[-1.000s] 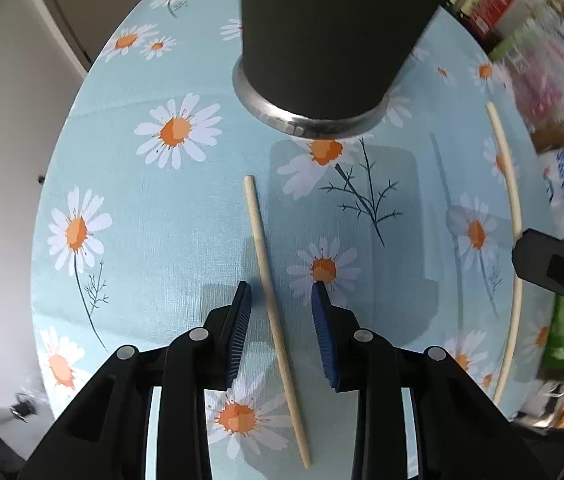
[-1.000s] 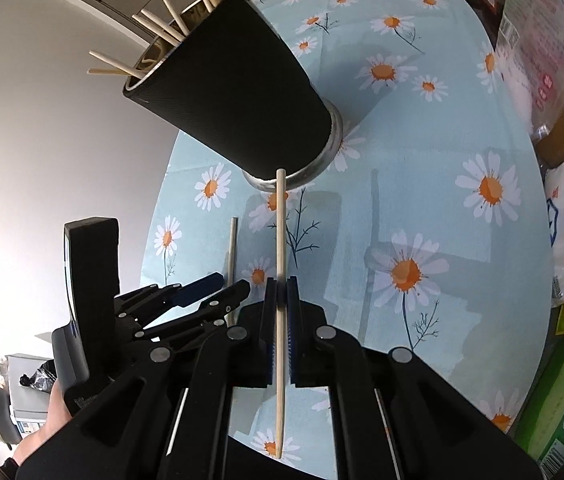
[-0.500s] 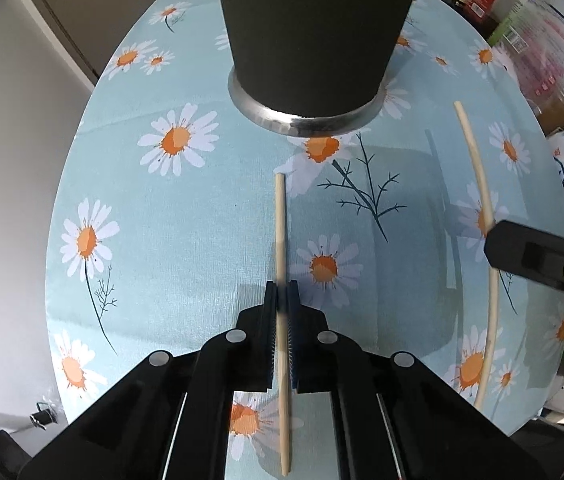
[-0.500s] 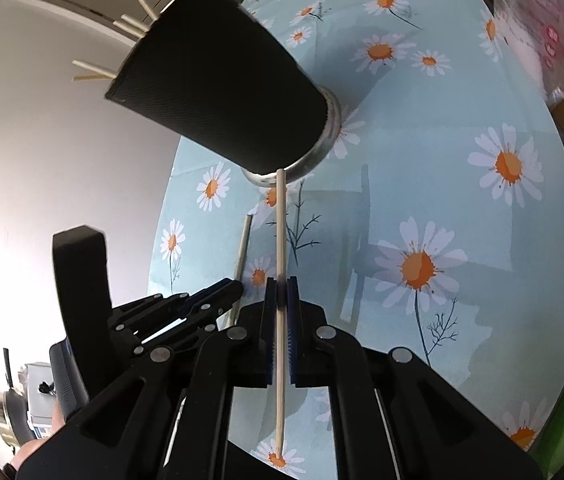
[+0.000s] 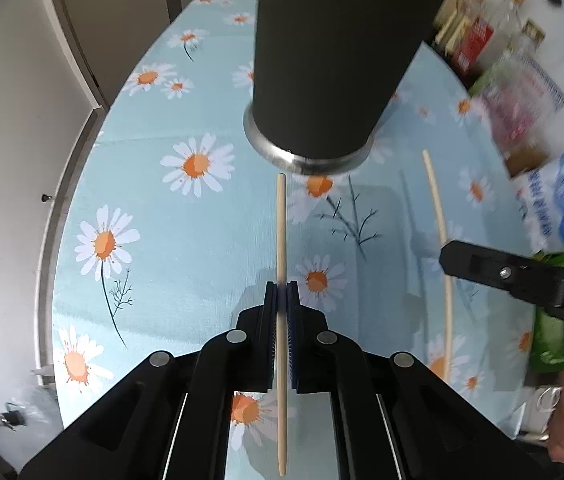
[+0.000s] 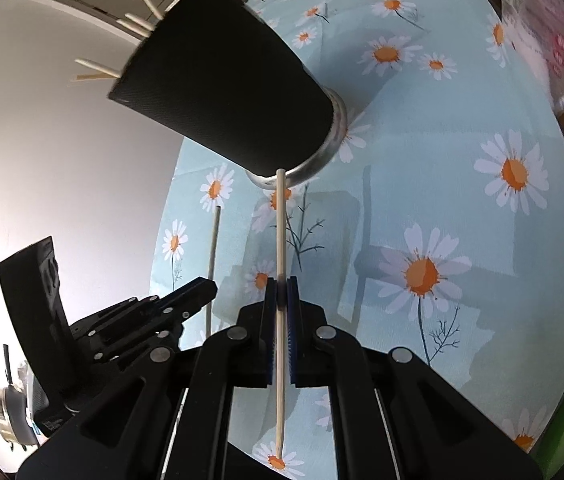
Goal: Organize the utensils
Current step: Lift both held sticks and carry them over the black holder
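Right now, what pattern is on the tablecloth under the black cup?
Light blue tablecloth printed with white, orange-centred daisies and thin dark stems; clearest in the right wrist view.

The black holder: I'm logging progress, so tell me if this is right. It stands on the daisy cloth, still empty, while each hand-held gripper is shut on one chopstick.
Not quite: the black holder is not empty. The right wrist view shows several chopsticks sticking out of its mouth. The rest holds: it stands on the daisy cloth, and the left hand-held gripper and right hand-held gripper each clamp one chopstick.
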A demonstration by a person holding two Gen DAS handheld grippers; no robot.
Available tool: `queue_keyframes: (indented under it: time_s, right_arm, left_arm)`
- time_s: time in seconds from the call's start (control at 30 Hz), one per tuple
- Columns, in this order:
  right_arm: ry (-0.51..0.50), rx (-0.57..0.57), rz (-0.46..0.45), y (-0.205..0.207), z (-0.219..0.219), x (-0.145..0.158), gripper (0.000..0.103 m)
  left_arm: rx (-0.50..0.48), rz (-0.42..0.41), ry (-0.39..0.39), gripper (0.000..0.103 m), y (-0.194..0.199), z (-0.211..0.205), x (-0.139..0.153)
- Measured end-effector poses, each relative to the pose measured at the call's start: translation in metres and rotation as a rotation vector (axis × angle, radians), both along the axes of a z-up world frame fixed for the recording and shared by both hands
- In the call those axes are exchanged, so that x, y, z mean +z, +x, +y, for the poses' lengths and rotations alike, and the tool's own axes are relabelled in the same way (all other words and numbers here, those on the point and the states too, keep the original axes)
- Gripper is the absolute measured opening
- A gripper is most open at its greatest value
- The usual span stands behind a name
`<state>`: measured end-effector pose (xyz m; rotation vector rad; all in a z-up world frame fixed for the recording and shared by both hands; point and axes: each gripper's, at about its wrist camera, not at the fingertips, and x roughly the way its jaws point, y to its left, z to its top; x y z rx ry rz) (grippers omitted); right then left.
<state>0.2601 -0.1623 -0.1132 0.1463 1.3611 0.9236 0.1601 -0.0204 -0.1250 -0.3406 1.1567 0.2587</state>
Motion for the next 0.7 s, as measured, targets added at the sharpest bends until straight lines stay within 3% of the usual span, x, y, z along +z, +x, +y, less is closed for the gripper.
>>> queue_keyframes:
  time_s: [0.23,0.7]
  right_arm:
    - [0.073,0.030,-0.090,-0.001,0.006,0.030,0.006]
    - [0.247,0.066,-0.320,-0.008,0.008,0.100,0.006]
  left_arm:
    - [0.005,-0.162,-0.052,0.004,-0.018,0.021,0.036]
    - [-0.042,-0.477,-0.023,0.004,-0.040,0.017,0.123]
